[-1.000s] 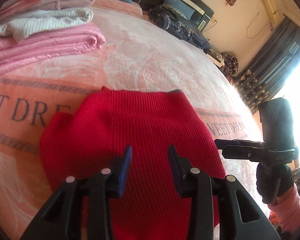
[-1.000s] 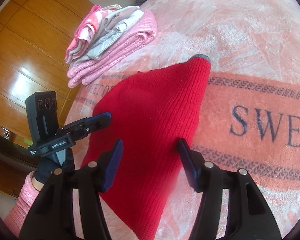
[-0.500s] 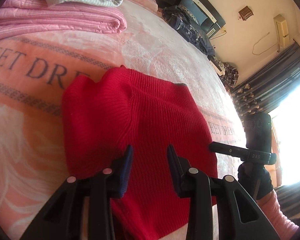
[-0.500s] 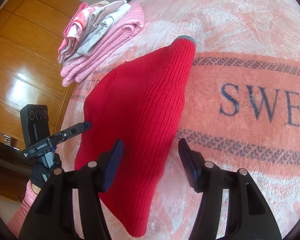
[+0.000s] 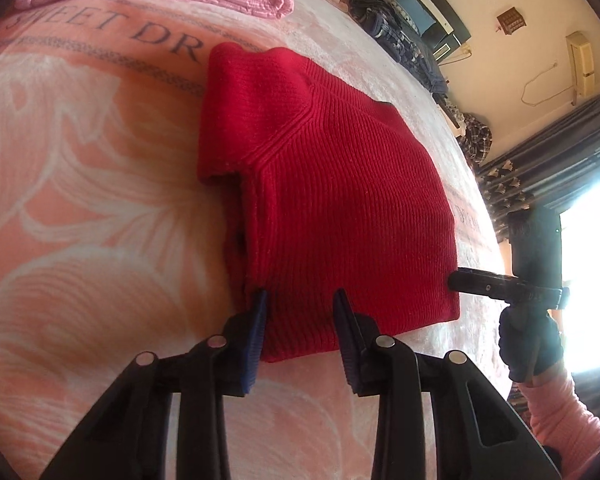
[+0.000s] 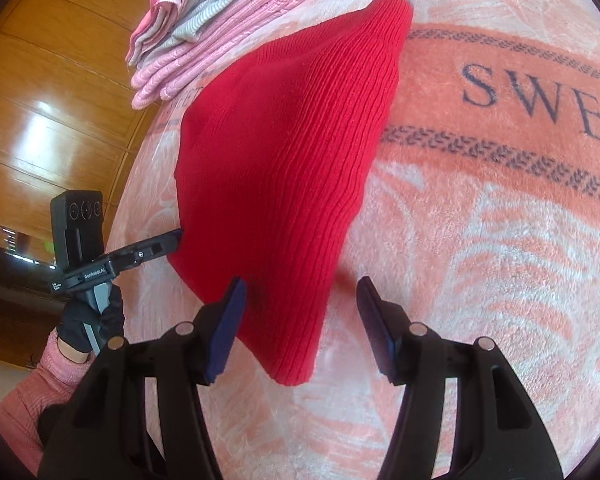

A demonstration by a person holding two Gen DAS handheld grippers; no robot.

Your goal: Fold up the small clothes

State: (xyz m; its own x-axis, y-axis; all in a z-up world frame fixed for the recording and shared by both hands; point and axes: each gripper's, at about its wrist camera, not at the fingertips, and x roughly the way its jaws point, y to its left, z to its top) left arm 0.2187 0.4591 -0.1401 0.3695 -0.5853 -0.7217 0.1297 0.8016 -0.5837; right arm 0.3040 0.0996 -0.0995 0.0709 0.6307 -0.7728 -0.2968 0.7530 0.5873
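A small red knitted sweater [image 5: 332, 208] is laid on a peach blanket [image 5: 80, 200] with big letters on it. In the left wrist view it fills the middle of the frame, already folded narrow, with one sleeve part tucked over at the upper left. In the right wrist view it runs from the top middle down to the lower middle.

The left gripper [image 5: 300, 320] is seen at the bottom middle of its view. Its jaws are set a little apart over the near hem, and nothing is pinched between them. The right gripper [image 6: 300, 312] is spread wider at the bottom of its view, over the other near corner, and it is empty too.

The step in hand looks like getting ready to grab the near edge. Next, both corners should probably be pinched and the hem carried up to the far end.

A pile of folded pink clothes [image 6: 220, 32] is seen at the upper left.
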